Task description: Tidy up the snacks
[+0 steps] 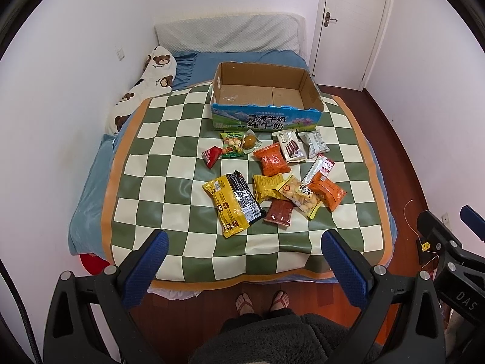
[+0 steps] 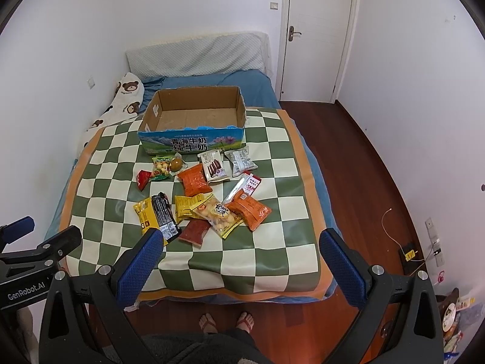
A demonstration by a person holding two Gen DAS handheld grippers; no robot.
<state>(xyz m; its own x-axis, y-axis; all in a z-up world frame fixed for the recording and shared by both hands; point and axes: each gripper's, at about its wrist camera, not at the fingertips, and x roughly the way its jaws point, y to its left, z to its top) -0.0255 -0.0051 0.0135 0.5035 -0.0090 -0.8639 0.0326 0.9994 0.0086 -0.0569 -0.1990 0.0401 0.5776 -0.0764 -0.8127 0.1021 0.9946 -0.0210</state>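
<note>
**Both grippers idle, snacks loose on the mat**

Left gripper [image 1: 245, 244] and right gripper [image 2: 241, 244]: jaws spread wide, gripping nothing, held above the bed's near edge. Scattered foil and plastic snack packets [image 1: 272, 176] lie on the green-and-cream checkered mat [image 1: 169, 151], just in front of the open cardboard milk box [image 1: 263, 115], whose inside is bare.

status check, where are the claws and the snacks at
Left claw open, empty, short of the mat. Right claw open, empty. Snack packets loose on checkered mat; cardboard box empty behind them. Path clear.
</note>
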